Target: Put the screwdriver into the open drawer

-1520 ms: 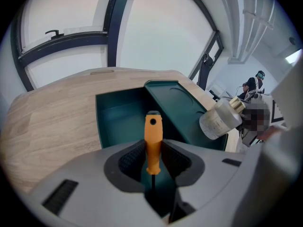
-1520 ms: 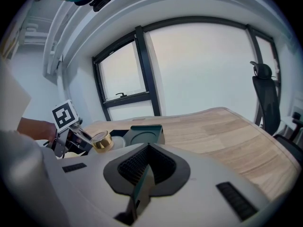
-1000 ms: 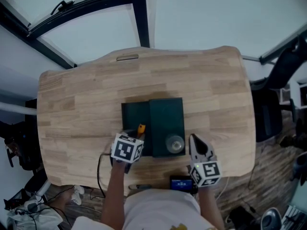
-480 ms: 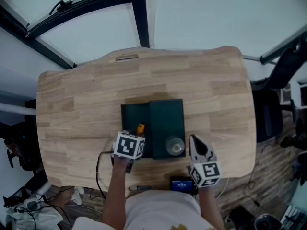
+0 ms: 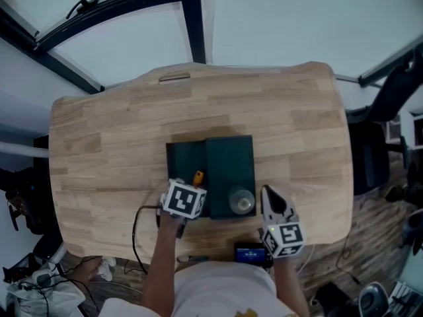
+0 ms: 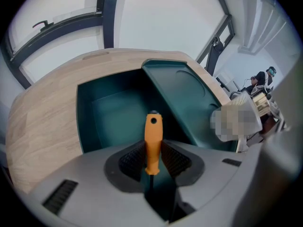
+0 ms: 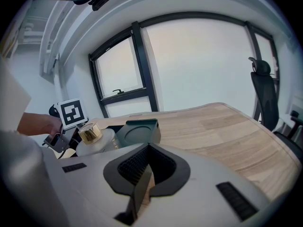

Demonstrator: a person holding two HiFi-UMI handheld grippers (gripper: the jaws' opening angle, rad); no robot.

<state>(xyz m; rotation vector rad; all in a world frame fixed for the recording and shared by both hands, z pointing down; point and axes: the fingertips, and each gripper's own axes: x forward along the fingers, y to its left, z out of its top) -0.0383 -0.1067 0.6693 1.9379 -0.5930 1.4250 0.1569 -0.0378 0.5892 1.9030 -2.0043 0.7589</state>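
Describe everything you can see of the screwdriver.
The screwdriver has a smooth orange handle, plastic by its look, with a small round hole near its far end. A thin dark shaft runs back out of sight between the jaws. The left hand-held gripper is shut on the lower handle, its ribbed black pads pressing both sides. The tool is held handle-forward over the open teal drawer, and nothing else appears to touch it.

Orange screwdriver (image 6: 152,143) (drawer (image 6: 113,112) seemingly teal).
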